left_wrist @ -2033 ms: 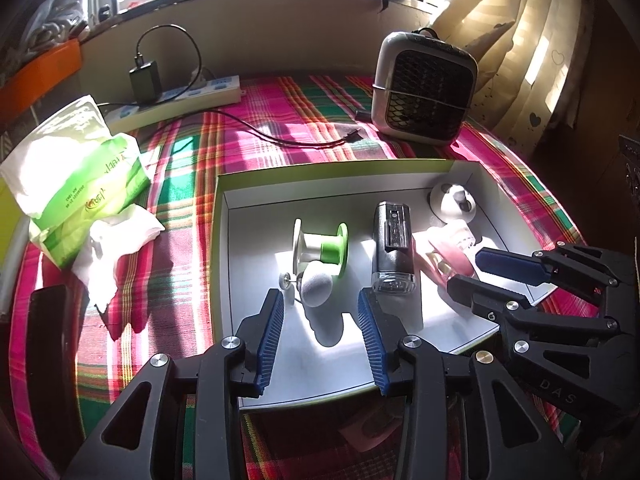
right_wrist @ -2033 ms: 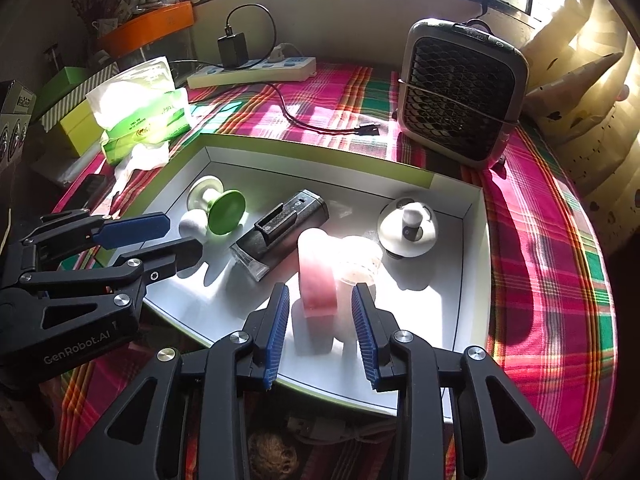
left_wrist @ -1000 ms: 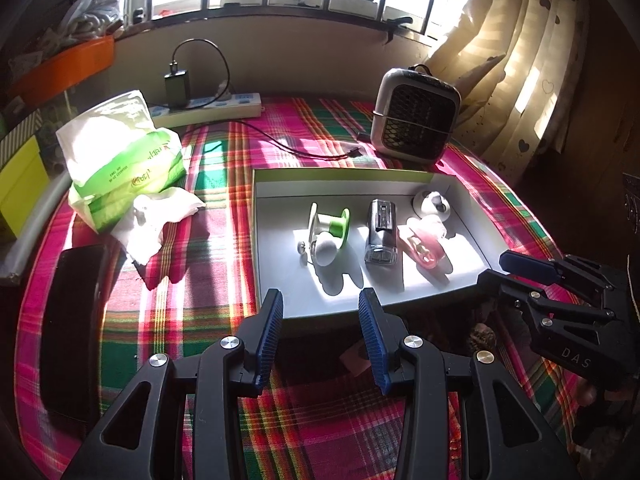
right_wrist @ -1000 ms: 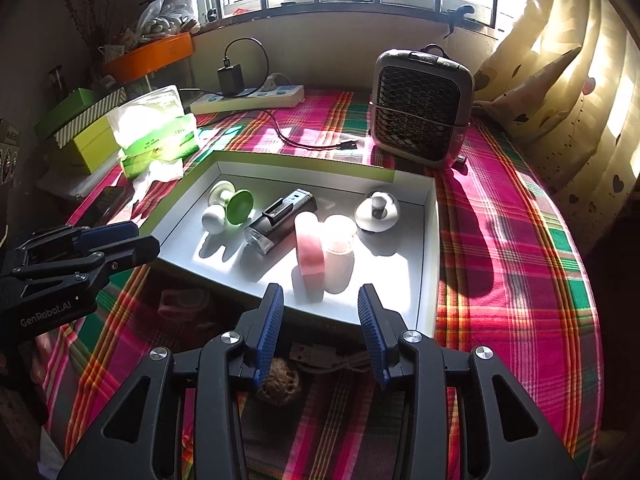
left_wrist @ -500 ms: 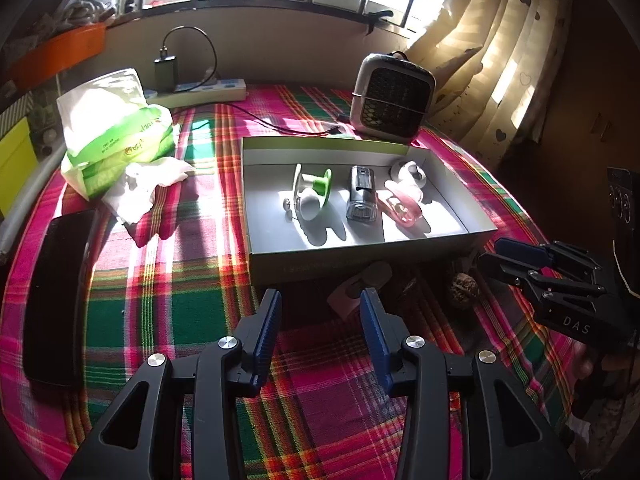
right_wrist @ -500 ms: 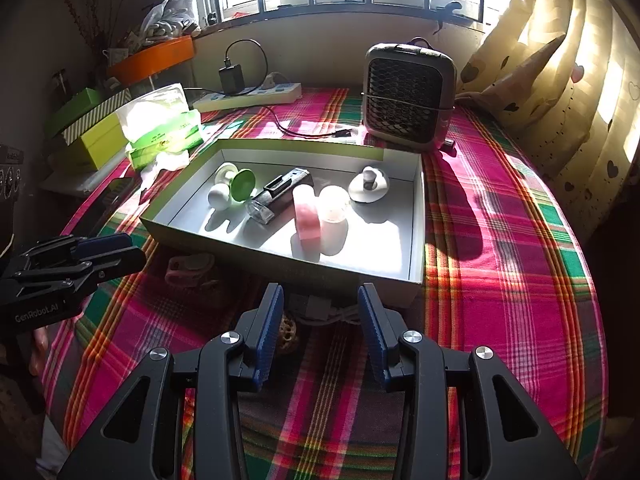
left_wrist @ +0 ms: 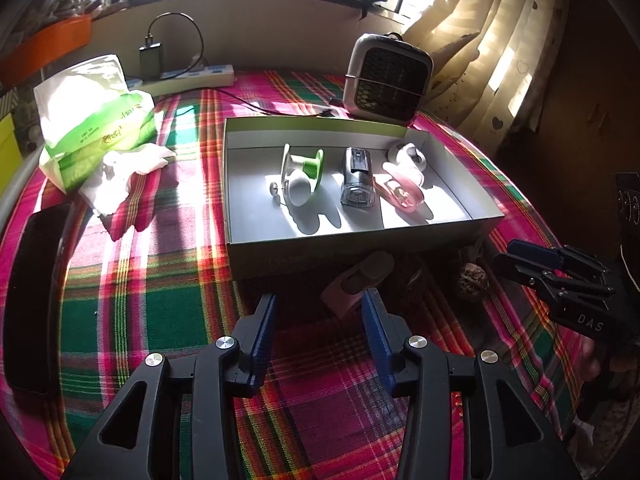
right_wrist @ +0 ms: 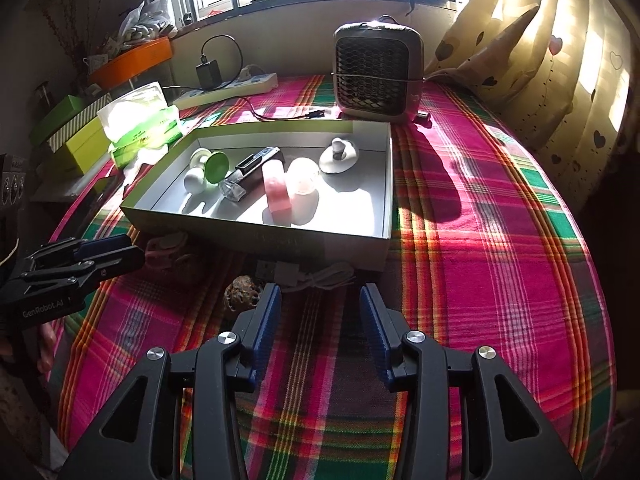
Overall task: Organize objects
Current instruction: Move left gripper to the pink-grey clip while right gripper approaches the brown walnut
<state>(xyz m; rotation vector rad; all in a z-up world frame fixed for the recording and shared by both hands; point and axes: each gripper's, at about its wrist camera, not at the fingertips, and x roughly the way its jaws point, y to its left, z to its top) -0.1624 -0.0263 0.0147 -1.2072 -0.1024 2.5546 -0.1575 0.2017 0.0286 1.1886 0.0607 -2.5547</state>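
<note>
Left wrist view: the left gripper [left_wrist: 318,330] hangs released, jaws parted over bare plaid tablecloth [left_wrist: 132,300] near the table's front edge; just ahead, against the near wall of the shallow green-rimmed cardboard box [left_wrist: 320,250], lies a small pink plastic gadget [left_wrist: 356,282] in shadow; a brown wrinkled walnut [left_wrist: 472,282] sits toward the box's near right corner; inside the box stand a green-and-white spool [left_wrist: 302,166], a silver flashlight [left_wrist: 357,182] and a pink translucent bottle [left_wrist: 402,194].

Right wrist view: the right gripper [right_wrist: 319,320] is likewise released and empty; a coiled white USB cable [right_wrist: 308,272] lies just beyond its tips at the box wall; open cloth runs right to the table edge.
</note>
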